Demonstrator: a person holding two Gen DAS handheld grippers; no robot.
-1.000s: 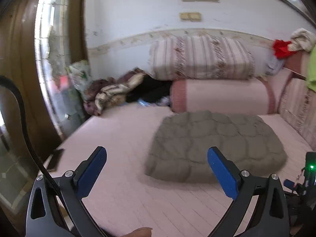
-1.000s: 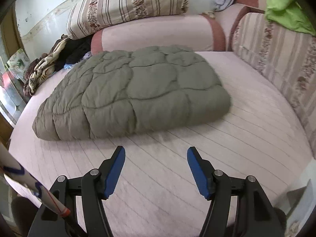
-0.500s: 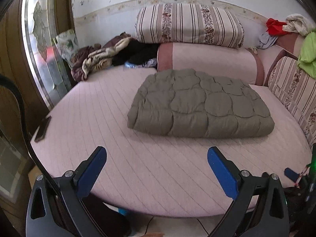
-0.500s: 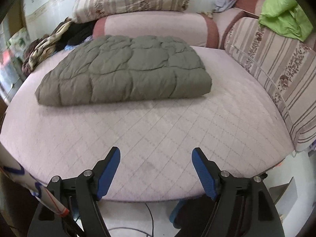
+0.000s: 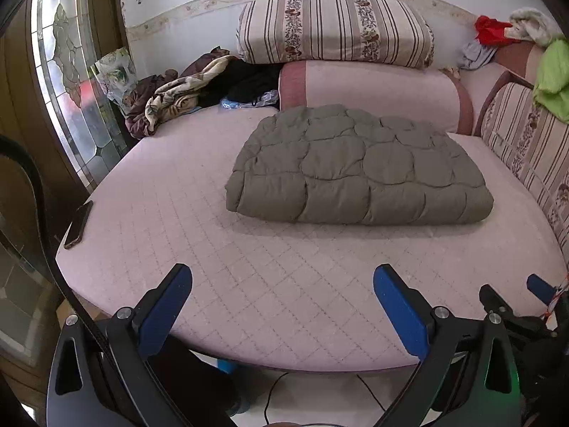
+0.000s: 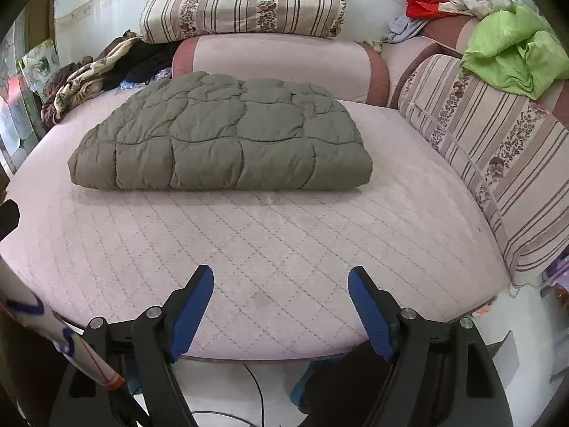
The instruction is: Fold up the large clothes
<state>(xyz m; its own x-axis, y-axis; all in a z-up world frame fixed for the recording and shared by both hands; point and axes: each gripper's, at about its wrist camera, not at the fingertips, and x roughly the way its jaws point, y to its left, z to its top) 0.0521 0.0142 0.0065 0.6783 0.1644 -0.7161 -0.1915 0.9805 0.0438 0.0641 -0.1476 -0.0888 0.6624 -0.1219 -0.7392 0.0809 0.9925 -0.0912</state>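
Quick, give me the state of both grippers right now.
Left gripper: open, holding nothing.
Right gripper: open, nothing between its fingers; jaws have just been opening.

Quilted matt grey padded garment (image 5: 359,167); pink stitched cloth mattress cover (image 5: 249,284).

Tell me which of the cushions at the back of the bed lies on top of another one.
The striped cushion with floral bands lies on top. It rests on the plain pink bolster with dark red ends, which sits directly on the bed.
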